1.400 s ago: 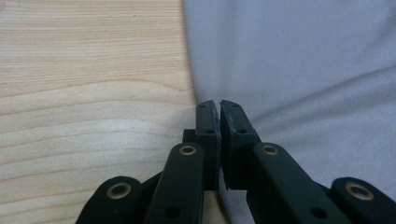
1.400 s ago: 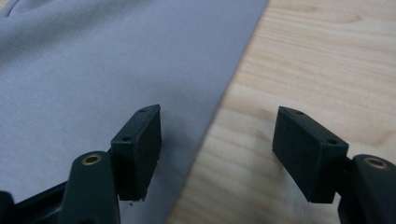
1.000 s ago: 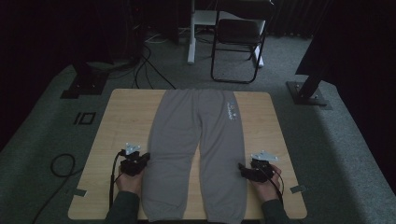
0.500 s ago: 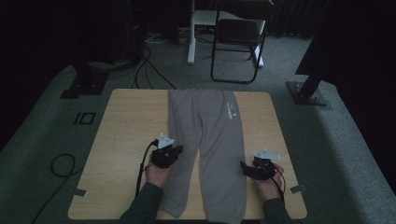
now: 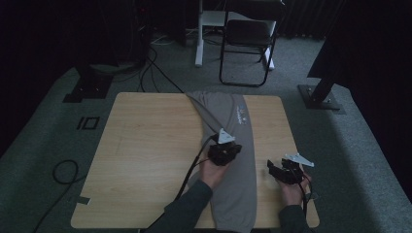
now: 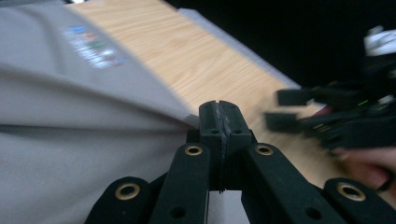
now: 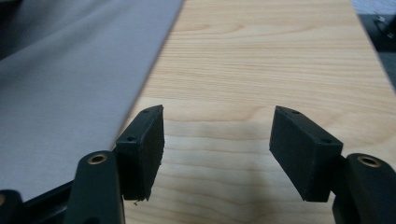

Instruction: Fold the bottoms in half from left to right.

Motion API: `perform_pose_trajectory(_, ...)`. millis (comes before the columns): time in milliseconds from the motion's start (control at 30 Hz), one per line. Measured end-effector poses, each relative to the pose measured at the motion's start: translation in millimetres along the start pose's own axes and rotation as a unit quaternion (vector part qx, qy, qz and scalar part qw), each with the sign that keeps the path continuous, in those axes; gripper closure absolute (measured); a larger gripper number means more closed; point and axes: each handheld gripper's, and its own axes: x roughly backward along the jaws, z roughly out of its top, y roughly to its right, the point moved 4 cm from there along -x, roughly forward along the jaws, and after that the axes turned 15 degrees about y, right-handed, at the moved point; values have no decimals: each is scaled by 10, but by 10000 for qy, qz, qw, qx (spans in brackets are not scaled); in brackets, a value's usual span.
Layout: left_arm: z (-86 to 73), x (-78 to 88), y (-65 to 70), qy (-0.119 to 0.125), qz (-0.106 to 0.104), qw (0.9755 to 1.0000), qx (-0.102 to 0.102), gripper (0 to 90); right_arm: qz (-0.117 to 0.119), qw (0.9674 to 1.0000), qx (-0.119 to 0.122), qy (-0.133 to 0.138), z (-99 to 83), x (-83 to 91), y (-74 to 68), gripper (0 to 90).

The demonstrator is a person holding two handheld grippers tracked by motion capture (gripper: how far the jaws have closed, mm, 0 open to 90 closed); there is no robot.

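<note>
- Sweatpants of soft grey cloth lie on the right half of the wooden table in the high view, one leg folded over the other, the hem end hanging off the near edge.
- My left gripper sits over the folded pants, arm crossed to the right; the grey three-cornered plate rides on top of it.
- From the left gripper view I see what the high view can't: the jaws pressed flat together with a fold of grey cloth caught between them, drawn taut into a ridge. So that gripper is clamped on the sweatpants.
- That view also gives me a small printed logo, blurred and unreadable, and my other gripper as a dark smear at the right edge.
- My right gripper rests just beside the pants' right edge; its jaws stand apart, having just been closing a little, with bare wood grain between them.
- Its black pads are matte and blocky; cloth edge runs just left of one, whether touching I cannot tell.
</note>
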Motion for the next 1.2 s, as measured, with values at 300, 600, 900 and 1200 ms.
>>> perform_pose_trajectory(300,-128,-141,11,-168,-468,9982,345,705,-134,9999,10,-32,-14,-6,15,366)
perform_pose_trajectory(600,-267,336,-744,-355,604,9963,498,663,480,9954,827,-50,35,-112,-480,365)
perform_pose_trajectory(900,-647,1,-715,-1128,524,9920,209,611,429,9944,867,-427,-92,-250,-510,382)
perform_pose_trajectory(1200,-630,92,-700,-1087,580,9919,311,599,653,9963,556,-107,78,-262,-594,481)
